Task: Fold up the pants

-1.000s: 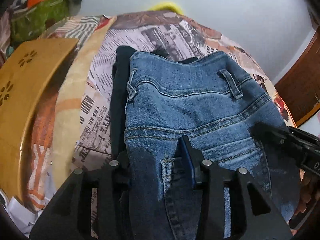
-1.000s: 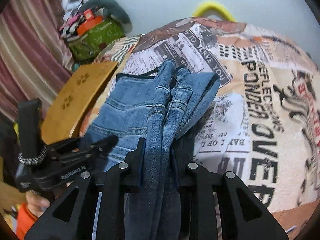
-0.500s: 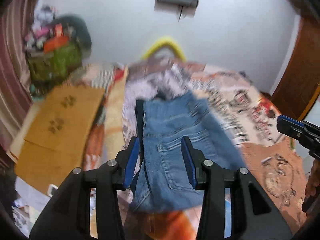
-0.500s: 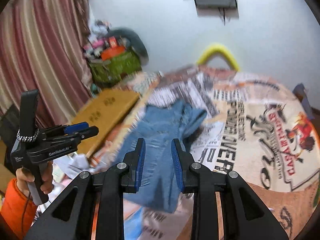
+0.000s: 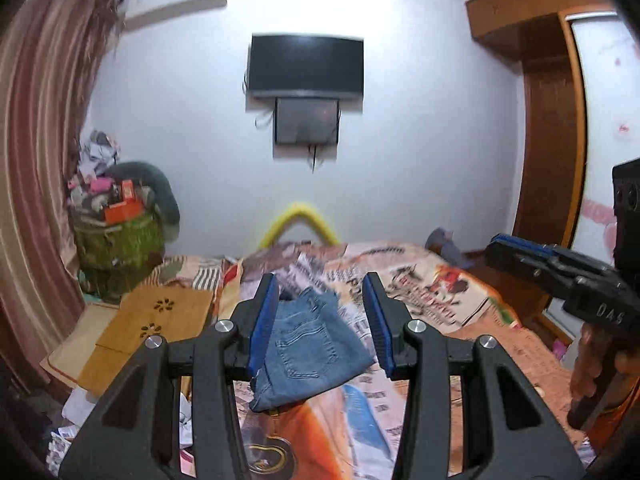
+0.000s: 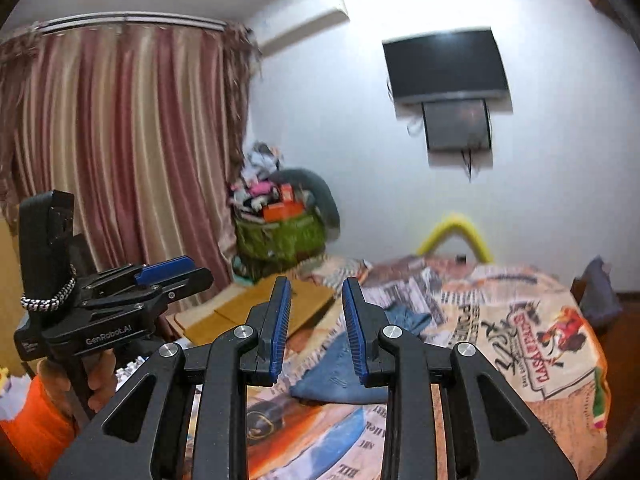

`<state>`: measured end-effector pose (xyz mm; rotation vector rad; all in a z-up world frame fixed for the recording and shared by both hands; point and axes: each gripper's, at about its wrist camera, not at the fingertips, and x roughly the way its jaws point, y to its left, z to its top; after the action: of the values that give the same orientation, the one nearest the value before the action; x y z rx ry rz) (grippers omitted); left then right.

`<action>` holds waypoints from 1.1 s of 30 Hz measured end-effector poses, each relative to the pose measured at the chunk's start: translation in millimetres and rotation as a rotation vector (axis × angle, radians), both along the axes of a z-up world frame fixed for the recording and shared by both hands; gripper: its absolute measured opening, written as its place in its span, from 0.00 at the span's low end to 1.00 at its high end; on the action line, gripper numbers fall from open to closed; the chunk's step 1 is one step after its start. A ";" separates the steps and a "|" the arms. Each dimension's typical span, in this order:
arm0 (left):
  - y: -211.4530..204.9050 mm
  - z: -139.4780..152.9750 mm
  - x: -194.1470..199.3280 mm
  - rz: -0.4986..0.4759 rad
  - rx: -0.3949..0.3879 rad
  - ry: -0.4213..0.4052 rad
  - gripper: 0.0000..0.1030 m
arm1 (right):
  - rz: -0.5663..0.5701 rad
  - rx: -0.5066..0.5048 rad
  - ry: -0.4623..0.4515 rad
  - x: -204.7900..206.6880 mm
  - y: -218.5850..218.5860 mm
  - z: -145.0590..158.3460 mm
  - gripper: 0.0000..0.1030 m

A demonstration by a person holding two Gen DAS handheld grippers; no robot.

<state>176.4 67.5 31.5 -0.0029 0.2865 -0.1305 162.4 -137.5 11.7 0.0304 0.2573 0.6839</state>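
Both released and pulled back: left hand-held gripper, right hand-held gripper parted, empty; folded pants left on bed; fold apparently complete.

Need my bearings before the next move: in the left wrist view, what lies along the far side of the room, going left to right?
Striped curtain → green basket piled with clutter → yellow arch → wall-mounted TV, above and slightly right of the arch → wooden wardrobe.

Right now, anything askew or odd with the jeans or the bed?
Folded jeans lie skewed on the printed bedspread, one corner overhanging the bed's near edge, folded edges uneven. Both grippers are clear of them and empty.
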 end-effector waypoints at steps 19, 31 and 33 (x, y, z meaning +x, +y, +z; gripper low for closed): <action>-12.0 -11.6 -87.2 0.105 -0.013 -0.113 1.00 | -0.219 -0.011 -0.077 -52.4 -9.8 -7.7 0.99; -12.4 -16.2 -87.0 0.109 -0.023 -0.105 1.00 | -0.219 -0.010 -0.066 -58.4 -14.6 -15.1 0.99; -12.2 -16.6 -87.2 0.109 -0.025 -0.105 1.00 | -0.218 -0.006 -0.063 -58.6 -16.2 -15.7 0.99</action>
<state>89.2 55.3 14.9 -0.0365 0.1789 -0.0260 103.8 -153.7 -4.0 0.0305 0.1927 0.4659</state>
